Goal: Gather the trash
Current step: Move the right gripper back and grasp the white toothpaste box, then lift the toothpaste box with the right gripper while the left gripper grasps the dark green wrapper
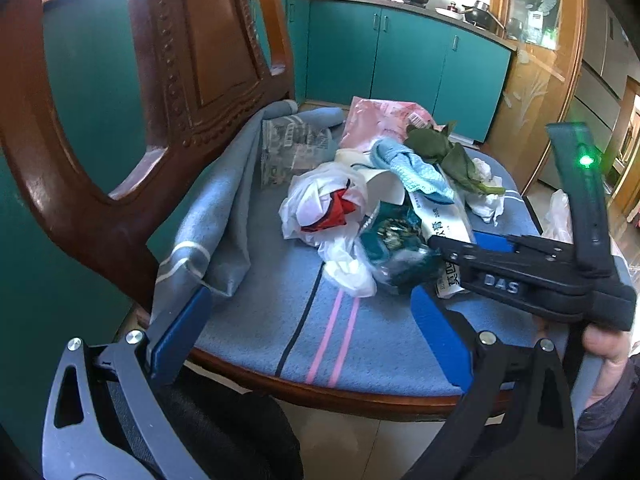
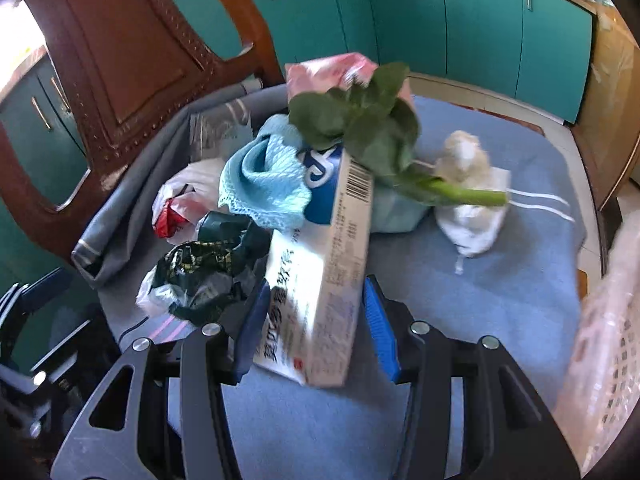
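chair seat (image 2: pixel 500 280): right claw (image 2: pixel 316 320) straddling white box (image 2: pixel 320 280), leafy stem (image 2: pixel 360 136) atop.

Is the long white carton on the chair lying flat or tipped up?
Tipped up. The white carton slopes, its far end propped on the trash pile under the blue cloth and leafy stalk.

Both grippers share one build: the left gripper (image 1: pixel 312 328) and right gripper (image 2: pixel 316 328) have dark grey linkage arms with triangular cut-outs behind the fingers, silver round screws at the pivots, and blue pads (image 2: pixel 380 328) lining the fingers' inner faces.
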Motion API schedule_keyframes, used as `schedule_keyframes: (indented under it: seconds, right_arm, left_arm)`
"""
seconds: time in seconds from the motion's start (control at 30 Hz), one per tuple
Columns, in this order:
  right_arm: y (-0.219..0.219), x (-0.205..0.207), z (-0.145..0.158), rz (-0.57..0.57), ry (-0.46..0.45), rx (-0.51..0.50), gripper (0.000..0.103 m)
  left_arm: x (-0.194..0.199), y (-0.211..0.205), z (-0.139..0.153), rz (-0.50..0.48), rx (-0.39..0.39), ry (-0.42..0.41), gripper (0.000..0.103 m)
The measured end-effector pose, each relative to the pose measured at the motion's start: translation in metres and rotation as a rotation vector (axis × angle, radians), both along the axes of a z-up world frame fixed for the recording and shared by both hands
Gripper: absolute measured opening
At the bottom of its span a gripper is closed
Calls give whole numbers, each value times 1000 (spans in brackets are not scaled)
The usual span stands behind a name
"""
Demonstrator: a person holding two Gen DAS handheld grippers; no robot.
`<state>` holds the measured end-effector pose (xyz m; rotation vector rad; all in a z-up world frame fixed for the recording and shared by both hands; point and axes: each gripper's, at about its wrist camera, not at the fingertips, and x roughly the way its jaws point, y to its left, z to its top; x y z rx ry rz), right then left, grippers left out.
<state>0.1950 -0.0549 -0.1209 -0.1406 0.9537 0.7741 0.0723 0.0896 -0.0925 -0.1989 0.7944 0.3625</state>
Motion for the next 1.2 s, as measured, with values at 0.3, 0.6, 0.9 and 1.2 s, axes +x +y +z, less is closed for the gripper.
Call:
schedule_keyframes:
  seconds: [0.3, 0.6, 0.9, 1.2]
  right_arm:
    - [16, -4, -9, 37, -24, -67, 29]
    - [-16, -8, 6, 45, 42, -25, 23]
    - [-61, -3, 10, -37, 77, -10, 23]
    - [-79, 4, 9, -110, 89, -20, 23]
  left_arm:
    - [-5, 1, -1, 7, -9, 9, 99]
    - [1, -5, -1, -12, -19, 13, 99]
    - [8, -17, -3, -38, -22, 21, 99]
    - [7, -26, -1, -55, -12, 24, 99]
